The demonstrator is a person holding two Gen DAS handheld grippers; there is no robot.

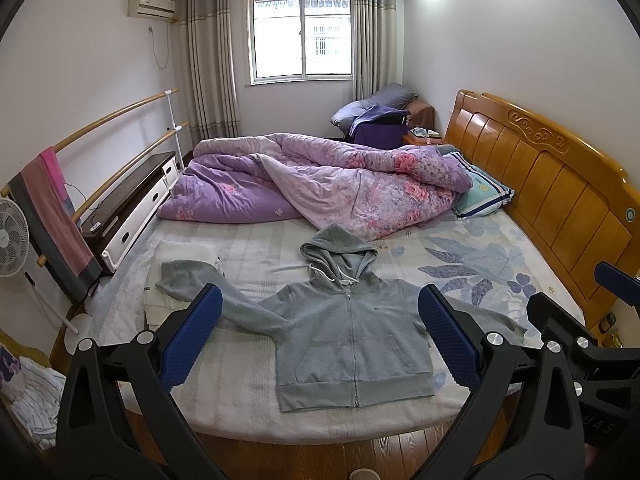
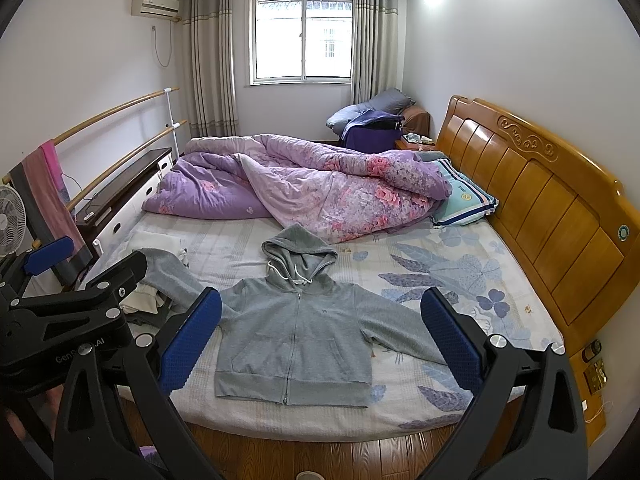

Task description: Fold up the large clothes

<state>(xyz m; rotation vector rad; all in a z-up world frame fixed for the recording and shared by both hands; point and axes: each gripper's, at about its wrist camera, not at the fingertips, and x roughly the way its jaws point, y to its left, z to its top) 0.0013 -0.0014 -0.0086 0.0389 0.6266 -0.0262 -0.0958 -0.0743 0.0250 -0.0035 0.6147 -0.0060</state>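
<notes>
A grey zip hoodie [image 1: 352,344] [image 2: 292,340] lies flat and front up on the bed's near half, zipped. Its hood points toward the quilt and both sleeves are spread sideways. The left sleeve [image 1: 188,280] reaches onto a white folded cloth. My left gripper [image 1: 320,294] hangs open in front of the bed's near edge, clear of the hoodie and holding nothing. It also shows at the left of the right wrist view as the left gripper [image 2: 92,262]. My right gripper [image 2: 320,298] is open too, level with it on the right, and empty. The left wrist view catches the right gripper [image 1: 576,292] at its right edge.
A crumpled purple floral quilt [image 1: 320,184] and a striped pillow [image 1: 480,192] fill the bed's far half. The wooden headboard [image 1: 560,184] runs along the right. White folded cloth [image 1: 184,252] lies at the bed's left edge. A fan [image 1: 12,236], towel rail and low cabinet [image 1: 132,208] stand left.
</notes>
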